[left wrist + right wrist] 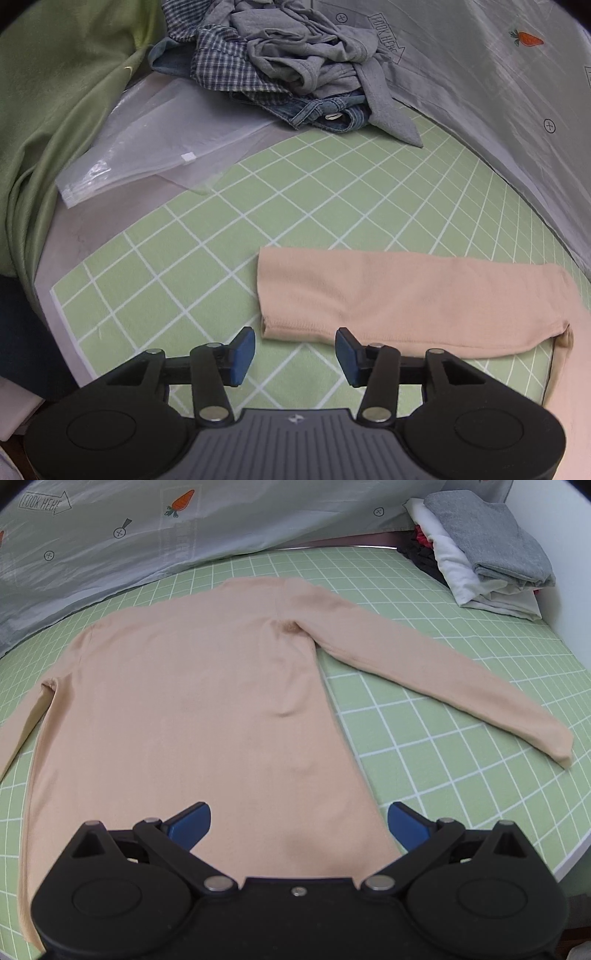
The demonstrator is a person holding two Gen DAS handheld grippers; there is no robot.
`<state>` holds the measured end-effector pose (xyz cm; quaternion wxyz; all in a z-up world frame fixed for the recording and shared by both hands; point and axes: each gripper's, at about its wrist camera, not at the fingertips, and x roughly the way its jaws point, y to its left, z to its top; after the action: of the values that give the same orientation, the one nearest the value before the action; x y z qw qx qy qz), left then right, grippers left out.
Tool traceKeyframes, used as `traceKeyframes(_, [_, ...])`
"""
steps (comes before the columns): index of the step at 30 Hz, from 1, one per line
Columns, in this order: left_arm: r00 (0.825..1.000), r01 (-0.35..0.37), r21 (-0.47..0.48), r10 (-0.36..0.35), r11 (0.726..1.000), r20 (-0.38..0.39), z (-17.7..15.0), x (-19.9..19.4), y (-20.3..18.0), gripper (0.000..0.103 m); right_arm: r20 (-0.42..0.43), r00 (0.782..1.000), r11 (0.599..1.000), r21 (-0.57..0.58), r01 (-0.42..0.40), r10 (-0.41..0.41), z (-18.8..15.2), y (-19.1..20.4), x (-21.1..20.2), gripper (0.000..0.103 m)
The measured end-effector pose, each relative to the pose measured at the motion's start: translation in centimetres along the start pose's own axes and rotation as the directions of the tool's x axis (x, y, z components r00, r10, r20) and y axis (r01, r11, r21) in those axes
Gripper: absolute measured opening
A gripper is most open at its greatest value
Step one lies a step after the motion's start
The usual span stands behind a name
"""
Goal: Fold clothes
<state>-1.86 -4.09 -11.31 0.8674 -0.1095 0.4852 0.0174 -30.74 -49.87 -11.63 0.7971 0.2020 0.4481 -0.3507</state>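
Observation:
A beige long-sleeved top (207, 701) lies flat on the green grid mat (461, 746), both sleeves spread out. Its right sleeve (424, 672) points right, its left sleeve (406, 299) shows in the left wrist view. My left gripper (295, 354) is open and empty, just in front of the left sleeve's cuff. My right gripper (299, 823) is open and empty, over the top's bottom hem near its right side edge.
A heap of unfolded grey, checked and denim clothes (295, 62) lies at the back left, beside a clear plastic bag (159, 147) and a green cloth (55, 110). A grey printed quilt (110, 542) lines the far side. Folded clothes (484, 550) are stacked at the back right.

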Motion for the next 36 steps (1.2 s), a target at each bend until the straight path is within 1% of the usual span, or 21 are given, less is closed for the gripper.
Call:
traceKeyframes(3, [1.0,0.017,0.002,-0.017,1.0,-0.002,1.1,1.1,-0.4,0.05,-0.013,1.0,1.0,0.002,0.01,-0.01,-1.2,0.2,-0.1,0.103])
traceKeyframes(7, [1.0,0.008,0.029,-0.008,1.0,-0.014,1.6,2.5,-1.1,0.049,-0.023,0.999,0.999,0.001,0.032,-0.032,-2.8,0.5,-0.4,0.103])
traceKeyframes(10, [1.0,0.004,0.038,-0.003,0.999,-0.031,1.3,3.2,-1.0,0.044,-0.029,0.998,0.998,0.023,0.051,-0.05,-3.6,0.4,-0.7,0.103])
traceKeyframes(11, [1.0,0.001,0.051,0.0,0.999,-0.024,1.1,3.1,-1.1,0.039,-0.029,0.998,0.998,0.035,0.055,-0.054,-3.8,0.2,-0.8,0.103])
traceKeyframes(12, [1.0,0.001,0.077,0.001,0.997,-0.022,0.9,3.0,-1.2,0.032,-0.028,0.998,0.997,0.047,0.059,-0.057,-4.0,0.1,-0.9,0.103])
traceKeyframes(14, [1.0,0.006,0.12,-0.004,0.993,-0.021,0.4,2.8,-1.2,0.028,-0.023,0.998,0.996,0.067,0.067,-0.065,-4.2,-0.2,-1.2,0.103])
traceKeyframes(17, [0.999,0.023,0.143,-0.02,0.989,-0.026,-0.4,2.3,-1.1,0.024,-0.019,0.997,0.993,0.09,0.072,-0.07,-4.5,-0.8,-1.5,0.103])
traceKeyframes(24, [0.997,0.055,0.153,-0.047,0.987,-0.059,-3.1,0.9,-1.5,0.023,-0.045,0.996,0.992,0.097,0.082,-0.078,-4.9,-1.4,-1.4,0.103])
traceKeyframes(28, [0.996,0.073,0.201,-0.062,0.977,-0.063,-4.1,0.5,-2.0,0.024,-0.049,0.995,0.991,0.1,0.087,-0.083,-4.9,-1.8,-1.3,0.103])
traceKeyframes(29, [0.995,0.083,0.203,-0.07,0.976,-0.068,-4.1,0.5,-2.0,0.025,-0.051,0.995,0.99,0.107,0.09,-0.085,-4.9,-2.0,-1.3,0.103])
traceKeyframes(31, [0.997,0.068,0.187,-0.058,0.98,-0.058,-3.5,0.5,-1.8,0.032,-0.052,0.995,0.989,0.118,0.092,-0.086,-4.8,-2.2,-1.3,0.103])
traceKeyframes(32, [0.997,0.059,0.179,-0.051,0.982,-0.052,-3.2,0.5,-1.7,0.045,-0.051,0.995,0.989,0.12,0.091,-0.086,-4.8,-2.2,-1.3,0.103])
traceKeyframes(33, [0.999,0.039,0.164,-0.033,0.986,-0.036,-2.7,0.5,-1.6,0.062,-0.051,0.995,0.988,0.121,0.091,-0.085,-4.8,-2.3,-1.3,0.103])
traceKeyframes(35, [1.0,0.005,0.135,-0.004,0.991,-0.01,-1.6,0.6,-1.2,0.077,-0.051,0.995,0.99,0.11,0.092,-0.087,-4.9,-2.1,-1.3,0.103])
traceKeyframes(36, [1.0,-0.002,0.124,0.002,0.992,-0.005,-1.0,0.7,-1.1,0.078,-0.049,0.995,0.991,0.101,0.093,-0.088,-4.9,-1.9,-1.4,0.103])
